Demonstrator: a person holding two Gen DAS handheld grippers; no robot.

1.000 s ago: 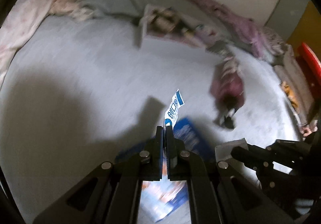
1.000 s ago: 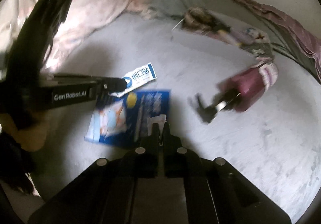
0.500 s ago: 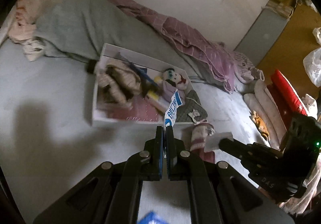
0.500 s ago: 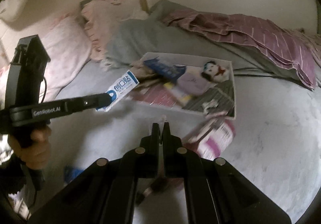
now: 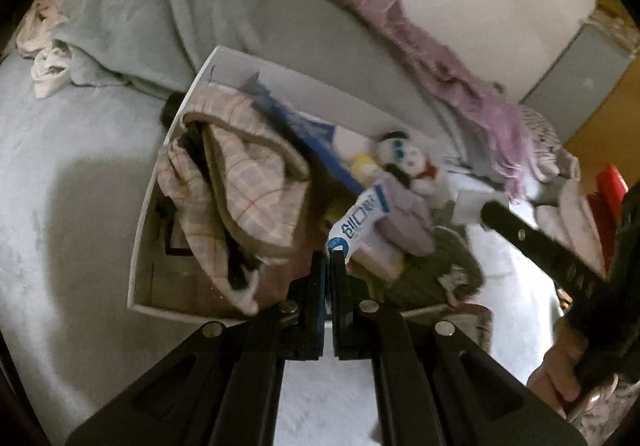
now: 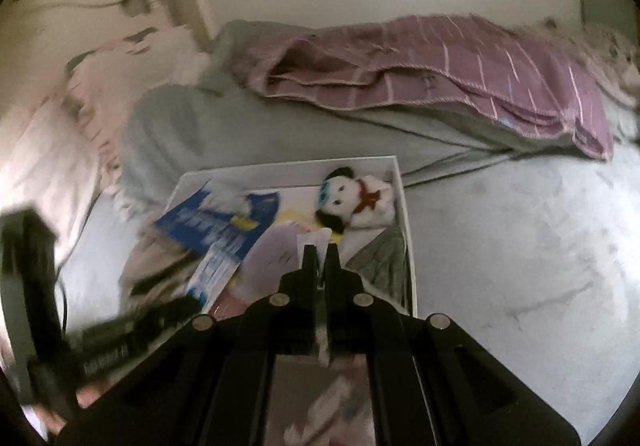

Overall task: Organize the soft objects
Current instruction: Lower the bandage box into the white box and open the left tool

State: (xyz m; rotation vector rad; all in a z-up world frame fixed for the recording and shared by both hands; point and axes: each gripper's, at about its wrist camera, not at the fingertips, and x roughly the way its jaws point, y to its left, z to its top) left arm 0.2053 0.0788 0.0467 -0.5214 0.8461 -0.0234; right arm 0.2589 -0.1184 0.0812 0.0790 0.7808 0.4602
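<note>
Both of my grippers have travelled across the bed since the earlier frames, leaving the blue packet on the sheet behind, and now hang over the white box, which fills the middle of each view.

Bed (image 6: pixel 520 246): pale grey sheet, bearing everything below. Grey-green blanket (image 5: pixel 168 6) and purple striped blanket (image 6: pixel 420 66): heaped along the wall behind the box.

White box (image 5: pixel 138 246): open-topped, resting on the sheet just in front of the blankets. Within it I see a crumpled plaid cloth (image 5: pixel 240 182) at the left end, a blue packet (image 6: pixel 216 226) tilted over the middle, a lilac item (image 5: pixel 404 218), and a grey cloth (image 6: pixel 384 258) at the right end.

Soft doll (image 6: pixel 352 202): white with a dark head and red neckerchief, lying in the far right corner of the box.

Left gripper (image 5: pixel 328 258): jaws closed on the lower end of a white-and-blue sachet (image 5: pixel 360 222), which sticks up and to the right above the box contents.

Right gripper (image 6: pixel 320 250): jaws nearly closed, pinching a thin white sheet (image 6: pixel 314 240) whose edge shows above the fingertips; it is poised over the box, just in front of the doll. Motion blur obscures finer detail.
</note>
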